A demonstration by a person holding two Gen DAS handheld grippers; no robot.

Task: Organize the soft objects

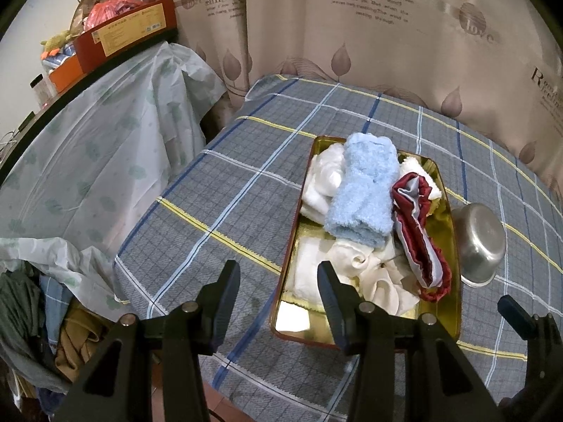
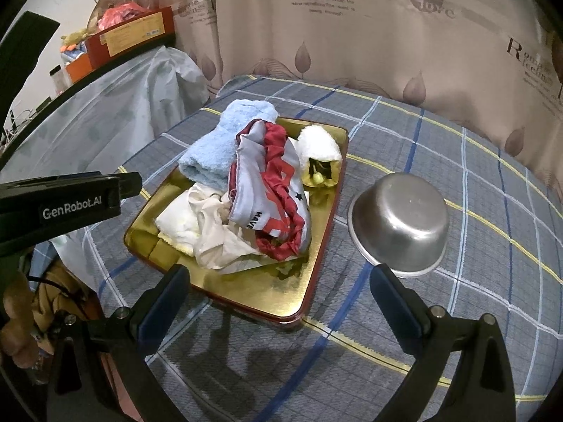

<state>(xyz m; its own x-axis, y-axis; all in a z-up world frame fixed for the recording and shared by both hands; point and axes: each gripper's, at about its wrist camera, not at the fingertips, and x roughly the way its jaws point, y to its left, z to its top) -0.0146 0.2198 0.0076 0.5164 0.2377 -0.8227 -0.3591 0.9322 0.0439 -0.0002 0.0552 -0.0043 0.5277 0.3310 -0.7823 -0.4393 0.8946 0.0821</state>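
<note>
Both the left gripper and right gripper hover with fingers apart and empty over the near end of a gold tray heaped with soft cloths, apparently between picks, needing a descent onto one.

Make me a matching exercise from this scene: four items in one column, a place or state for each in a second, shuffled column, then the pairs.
Items:
1. light blue towel
2. steel bowl
3. gold tray
4. left gripper

States:
A. upside down on the plaid cloth
B. open, holding nothing
C. rolled, on top of the pile
D. holds the heap of soft things

Pairs: 1-C, 2-A, 3-D, 4-B
</note>
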